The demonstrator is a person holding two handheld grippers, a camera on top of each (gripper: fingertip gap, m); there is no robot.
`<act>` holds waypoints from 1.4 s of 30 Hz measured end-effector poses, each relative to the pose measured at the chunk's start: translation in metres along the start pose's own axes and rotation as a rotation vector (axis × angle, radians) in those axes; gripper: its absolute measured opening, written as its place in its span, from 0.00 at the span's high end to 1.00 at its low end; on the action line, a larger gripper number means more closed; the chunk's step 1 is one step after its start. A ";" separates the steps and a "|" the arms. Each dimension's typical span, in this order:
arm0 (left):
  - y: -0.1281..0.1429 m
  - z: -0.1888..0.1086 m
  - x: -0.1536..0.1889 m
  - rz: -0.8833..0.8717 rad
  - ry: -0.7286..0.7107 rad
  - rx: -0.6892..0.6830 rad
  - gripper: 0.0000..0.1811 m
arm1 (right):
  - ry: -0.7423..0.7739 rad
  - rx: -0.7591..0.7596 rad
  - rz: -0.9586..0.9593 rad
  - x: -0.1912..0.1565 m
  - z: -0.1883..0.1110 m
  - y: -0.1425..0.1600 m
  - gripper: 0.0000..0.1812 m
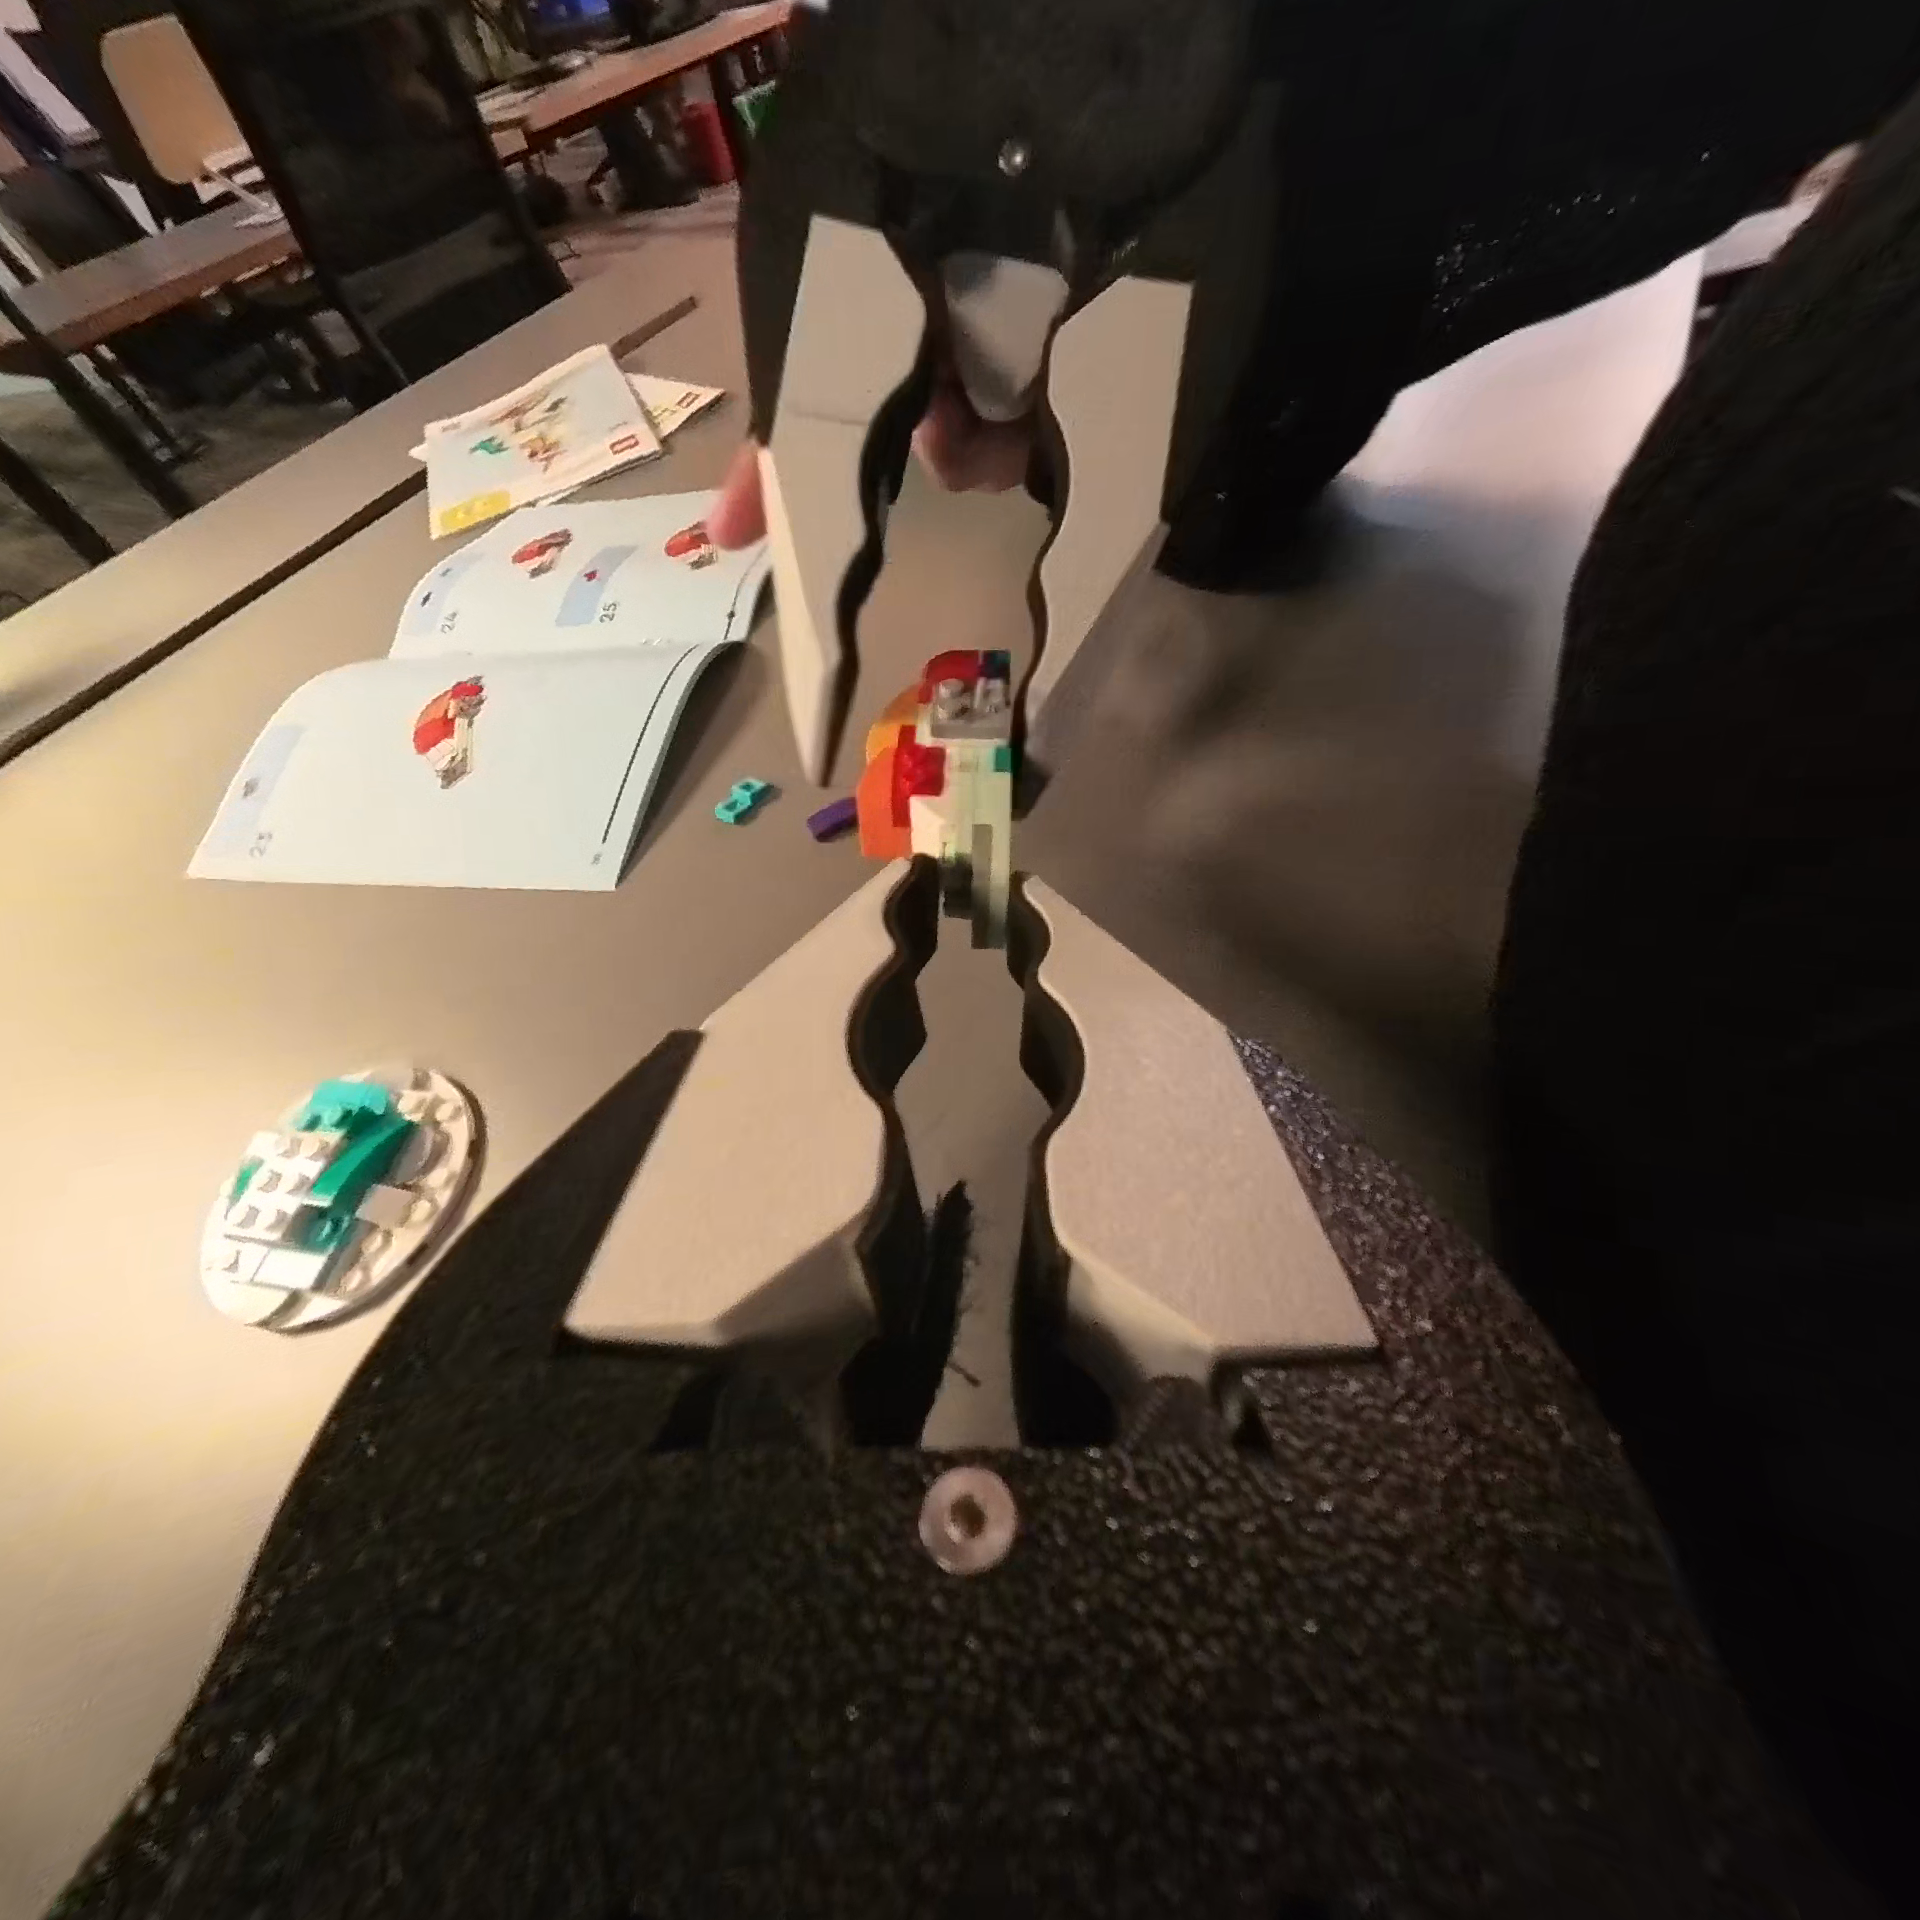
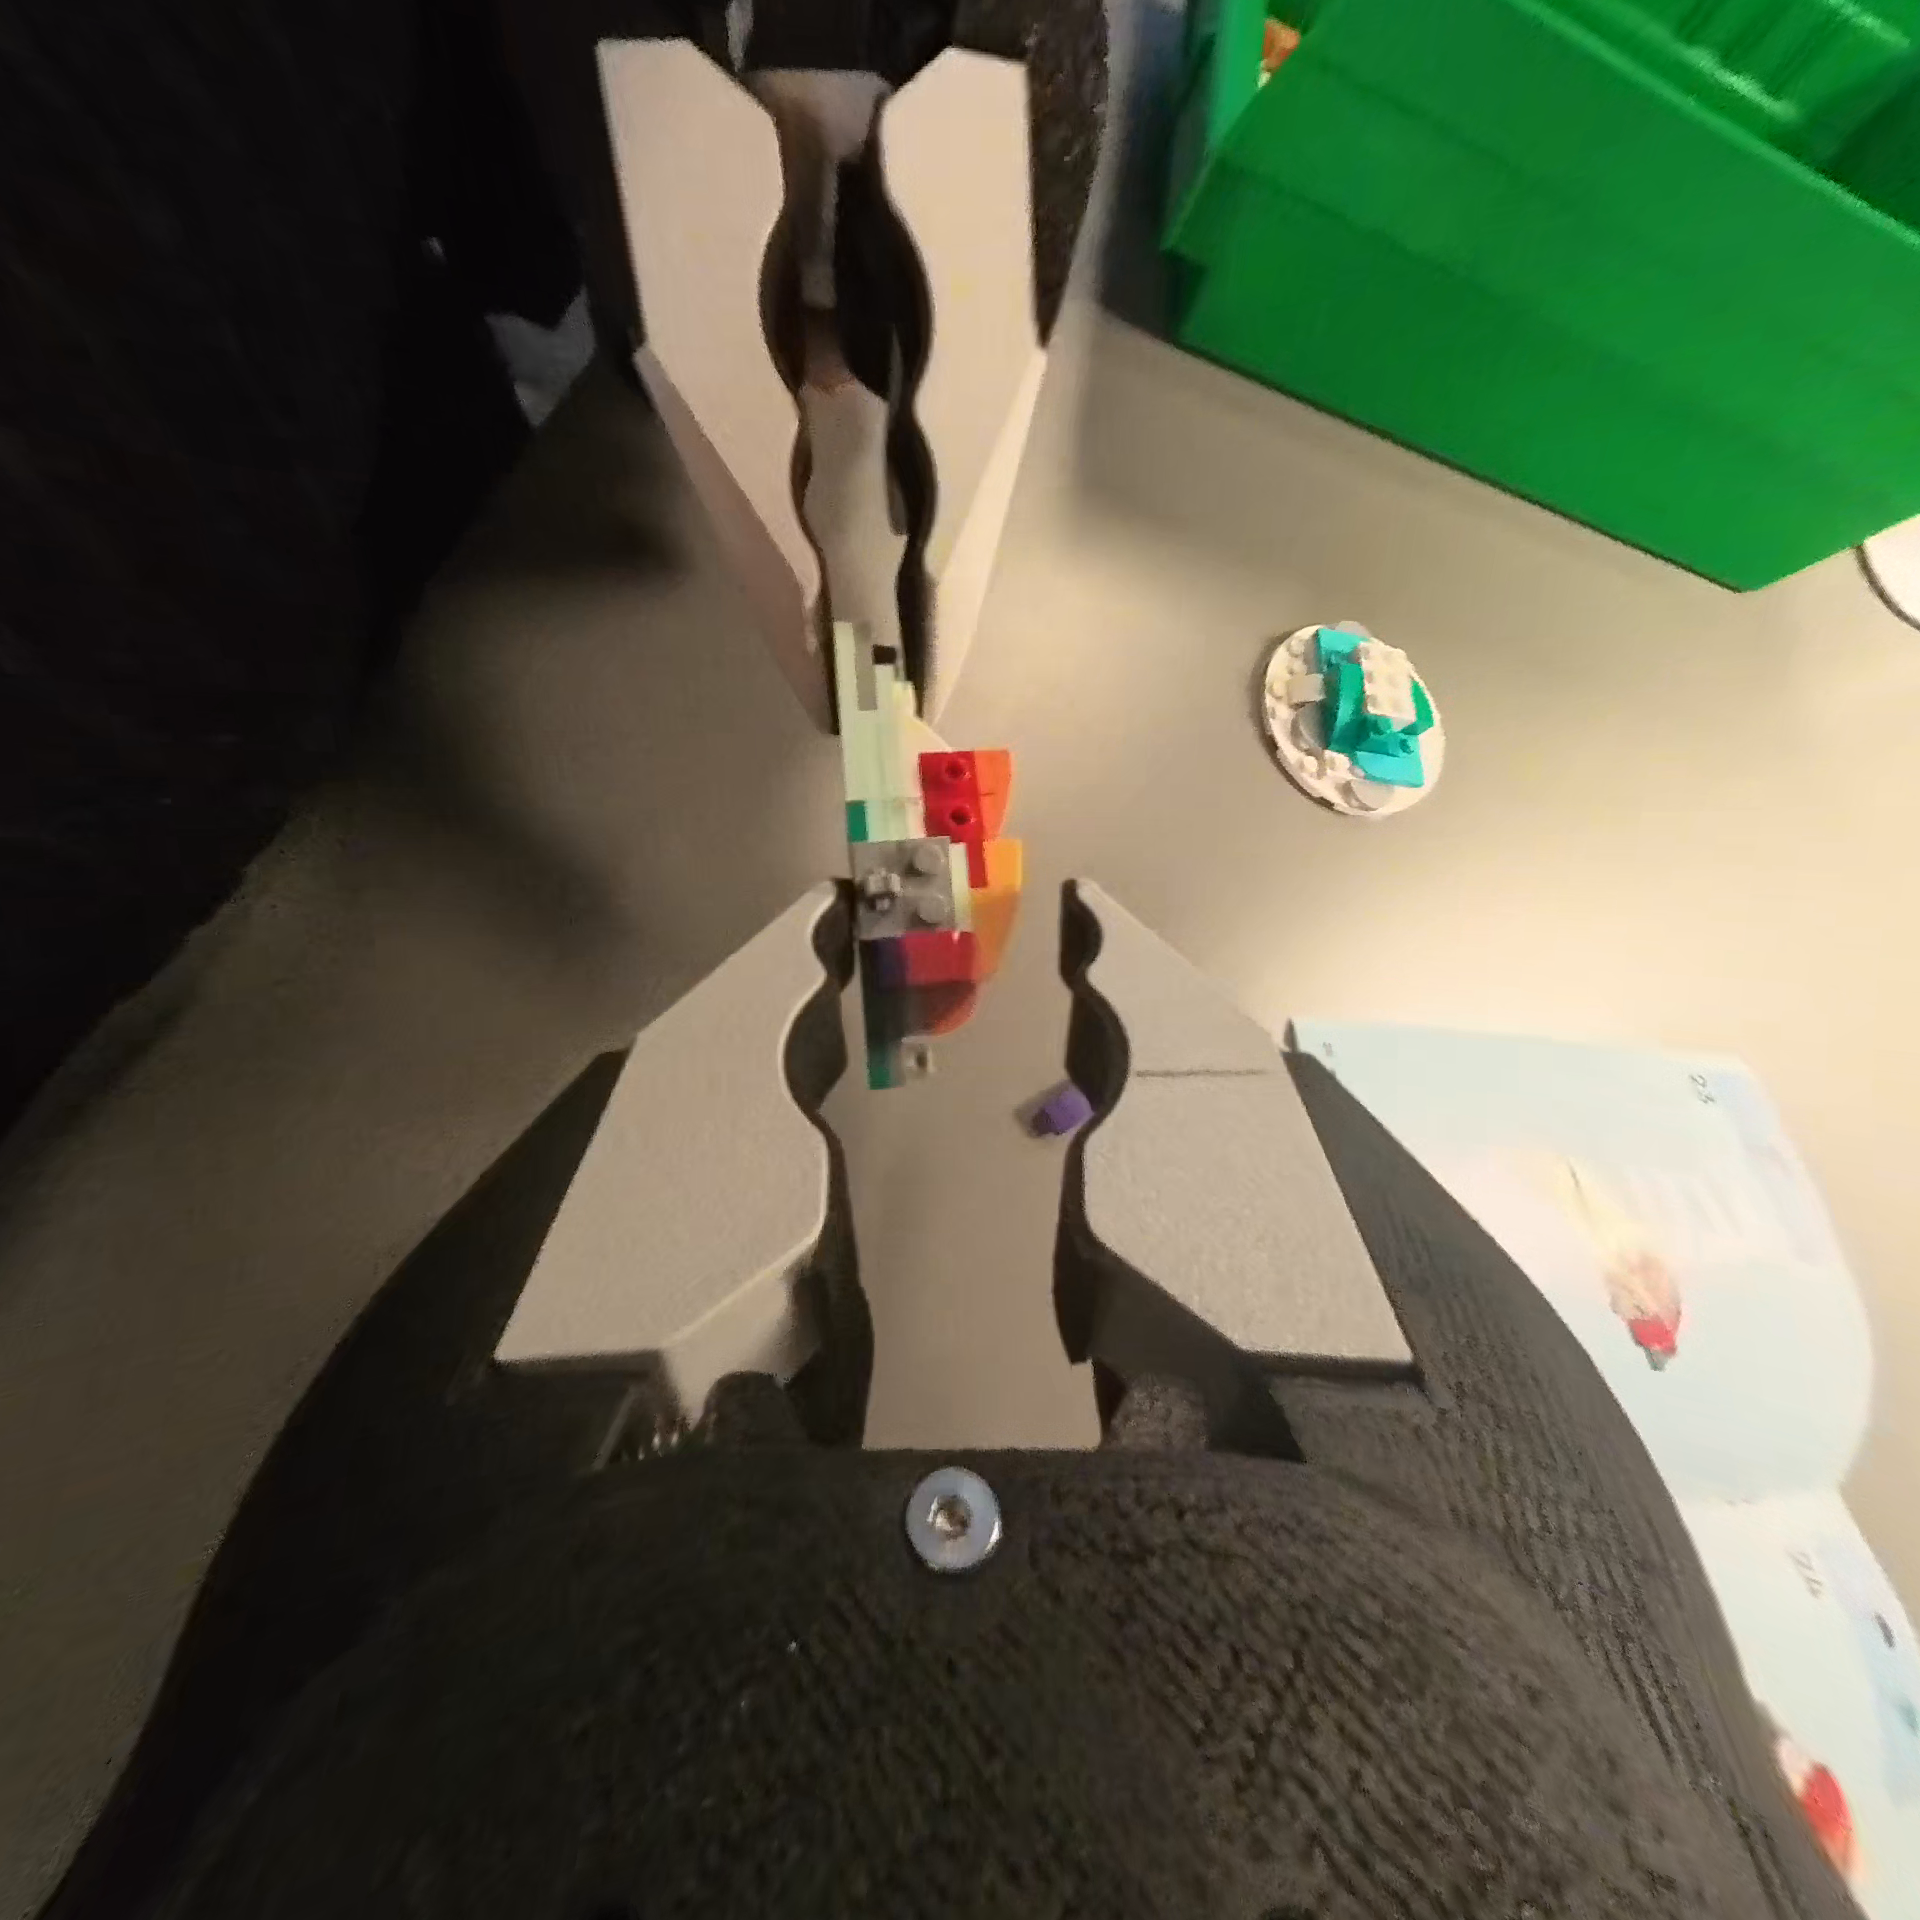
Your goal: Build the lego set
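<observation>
Between the left hand-held gripper's point(image 1: 961, 883) clenched tips the lego model point(image 1: 951, 774) is pinched; the released right hand-held gripper point(image 2: 940, 894) is best closed squarely around its far end.

The left claw point(image 1: 966, 883) has smooth, matt pale-grey plastic fingers set in a rough, grainy black body with a shiny metal screw point(image 1: 967, 1538) at 6 o'clock. The right claw point(image 2: 940, 904) looks the same, its black body finely ribbed. The lego model point(image 1: 940, 774) is glossy hard plastic. The tabletop point(image 1: 208, 1039) is smooth matt grey. At 10 o'clock the instruction booklet point(image 1: 447, 769) is satin paper. The green bin point(image 2: 1558, 291) is ridged plastic.
</observation>
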State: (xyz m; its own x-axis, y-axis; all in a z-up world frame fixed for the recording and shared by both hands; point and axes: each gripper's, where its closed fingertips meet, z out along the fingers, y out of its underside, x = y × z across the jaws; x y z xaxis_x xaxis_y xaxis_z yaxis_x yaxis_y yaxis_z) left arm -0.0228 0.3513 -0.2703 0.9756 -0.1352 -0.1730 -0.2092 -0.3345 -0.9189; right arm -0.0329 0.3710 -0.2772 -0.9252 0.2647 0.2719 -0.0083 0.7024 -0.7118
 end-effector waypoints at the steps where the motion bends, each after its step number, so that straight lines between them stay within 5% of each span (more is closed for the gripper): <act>1: -0.001 0.001 -0.001 0.004 -0.008 0.001 0.94 | -0.012 0.001 -0.018 -0.001 -0.001 0.000 0.83; 5: -0.003 0.004 -0.005 -0.024 -0.028 0.008 0.94 | -0.015 -0.019 0.027 0.002 -0.004 0.004 0.84; 9: -0.004 0.009 -0.006 0.001 -0.039 -0.015 0.76 | -0.029 -0.011 0.065 0.004 -0.005 0.003 0.84; 13: -0.012 0.008 -0.010 0.057 -0.067 0.039 0.91 | -0.048 0.027 0.092 0.003 -0.006 -0.001 0.84; 33: -0.011 0.007 -0.009 -0.081 0.096 0.091 0.94 | -0.060 0.112 0.098 0.004 -0.009 0.000 0.84; 42: 0.006 -0.001 -0.061 -0.092 -0.240 -0.001 0.94 | 0.260 0.144 0.337 0.052 -0.044 0.022 0.81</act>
State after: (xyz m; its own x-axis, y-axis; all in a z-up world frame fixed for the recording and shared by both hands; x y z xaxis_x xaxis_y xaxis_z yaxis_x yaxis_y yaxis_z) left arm -0.0840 0.3571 -0.2652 0.9783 0.1215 -0.1680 -0.1187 -0.3363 -0.9342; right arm -0.0648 0.4298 -0.2500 -0.7591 0.6335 0.1499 0.2076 0.4539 -0.8665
